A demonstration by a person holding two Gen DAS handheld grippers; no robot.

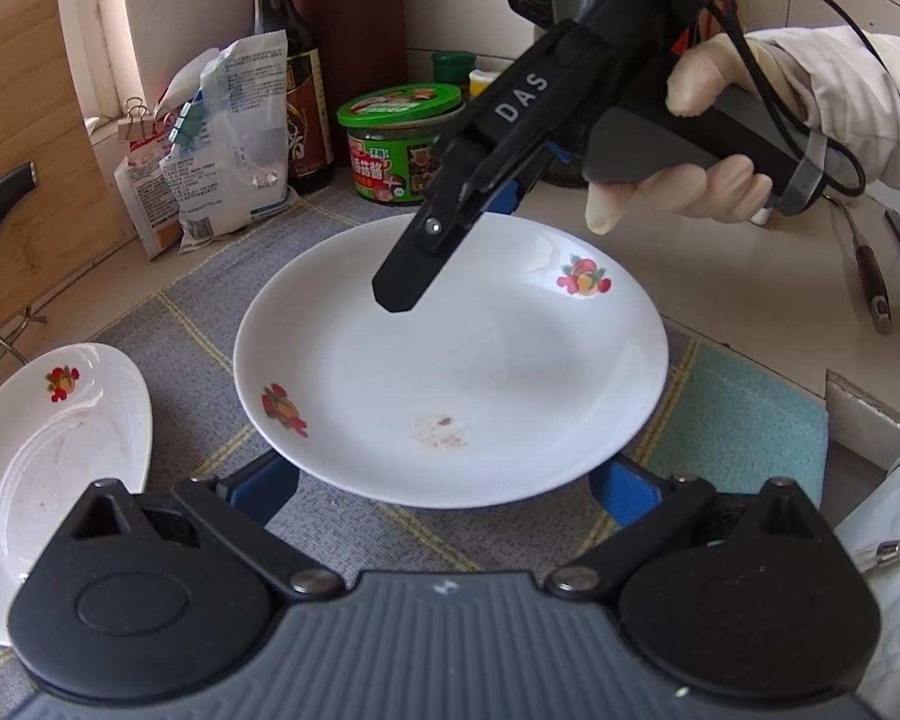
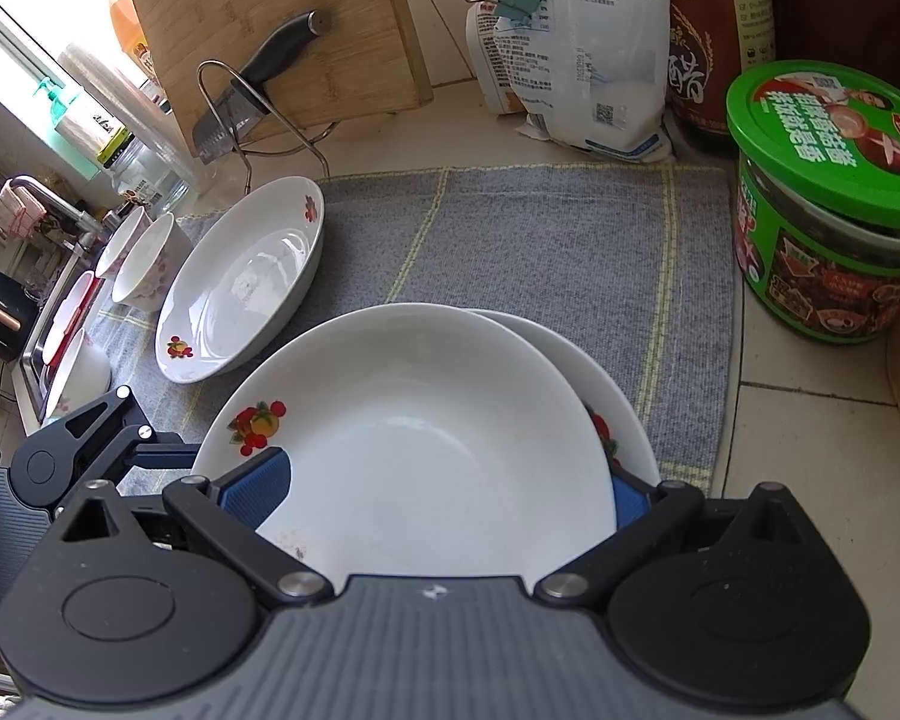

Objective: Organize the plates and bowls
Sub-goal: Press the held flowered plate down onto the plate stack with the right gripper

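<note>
A white fruit-print plate (image 1: 450, 360) is held above the grey mat (image 1: 198, 324). In the right wrist view it (image 2: 426, 438) sits over a second plate (image 2: 618, 396) beneath it. My right gripper (image 1: 444, 240) grips its far rim; its blue pads (image 2: 258, 489) straddle the rim. My left gripper (image 1: 444, 495) has its blue pads (image 1: 264, 495) spread wide under the near rim, open. Another plate (image 1: 54, 456) lies to the left, seen also in the right wrist view (image 2: 240, 282).
A green-lidded jar (image 1: 399, 138), sauce bottle (image 1: 297, 90) and clipped bags (image 1: 222, 144) stand behind the mat. A cutting board (image 2: 270, 30) with a cleaver (image 2: 252, 102) leans at the left. Bowls (image 2: 144, 264) stand near the sink. A teal cloth (image 1: 744, 420) lies right.
</note>
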